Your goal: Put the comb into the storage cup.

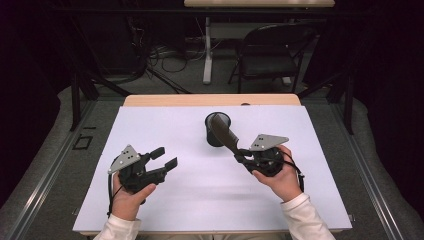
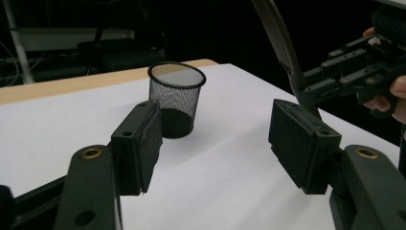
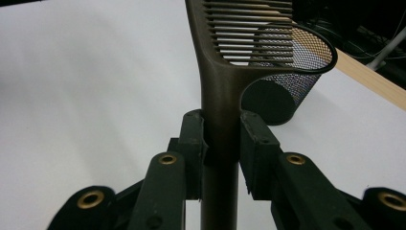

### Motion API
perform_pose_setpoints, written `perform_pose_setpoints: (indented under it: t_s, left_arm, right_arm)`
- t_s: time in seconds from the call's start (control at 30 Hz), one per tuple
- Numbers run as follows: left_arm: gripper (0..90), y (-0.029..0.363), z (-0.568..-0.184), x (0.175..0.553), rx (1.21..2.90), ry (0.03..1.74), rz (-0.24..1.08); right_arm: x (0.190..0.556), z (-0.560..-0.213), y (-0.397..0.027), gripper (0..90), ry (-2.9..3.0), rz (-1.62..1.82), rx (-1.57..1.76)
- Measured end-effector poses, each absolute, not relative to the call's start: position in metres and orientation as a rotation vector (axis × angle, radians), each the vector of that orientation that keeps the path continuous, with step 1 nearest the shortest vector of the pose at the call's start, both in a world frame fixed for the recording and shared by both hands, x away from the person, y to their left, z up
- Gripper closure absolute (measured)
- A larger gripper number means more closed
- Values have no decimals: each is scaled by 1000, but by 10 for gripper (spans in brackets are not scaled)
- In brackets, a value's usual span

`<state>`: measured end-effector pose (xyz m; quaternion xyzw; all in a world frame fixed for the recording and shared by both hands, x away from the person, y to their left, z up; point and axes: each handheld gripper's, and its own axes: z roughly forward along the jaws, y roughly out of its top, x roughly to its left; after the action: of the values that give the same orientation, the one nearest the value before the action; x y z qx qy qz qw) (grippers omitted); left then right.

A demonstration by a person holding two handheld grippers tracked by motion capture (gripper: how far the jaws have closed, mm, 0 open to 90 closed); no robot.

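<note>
A dark brown comb is clamped by its handle in my right gripper, which is shut on it. The comb's toothed end points up and away, reaching over the rim of a black wire-mesh cup that stands upright at the middle of the white mat. In the right gripper view the pads press both sides of the handle, with the cup just behind. My left gripper is held above the mat's left part, open, with nothing between its jaws. It faces the cup and the comb.
The mat lies on a wooden table whose far edge shows behind the cup. Beyond it stand a black folding chair and a white table leg, with cables on the floor. Dark frame bars flank the table.
</note>
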<state>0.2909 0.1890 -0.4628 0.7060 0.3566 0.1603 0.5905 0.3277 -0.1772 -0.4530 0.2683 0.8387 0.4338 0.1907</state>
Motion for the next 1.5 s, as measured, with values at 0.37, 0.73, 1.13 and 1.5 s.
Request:
perform_pose_setpoints:
  t_s: [0.37, 0.73, 1.13, 1.5]
  left_arm:
    - [392, 164, -443, 297, 1647, 874, 352]
    - [415, 145, -429, 306, 1645, 941, 266]
    - [442, 133, -422, 311, 1632, 911, 255]
    - [471, 126, -420, 316, 1646, 915, 177]
  right_arm:
    - [324, -452, -176, 731, 2323, 1232, 724]
    - [320, -450, -175, 731, 2233, 1271, 729]
    - [316, -452, -169, 732, 2184, 1278, 720]
    - [314, -454, -165, 732, 2173, 1278, 706]
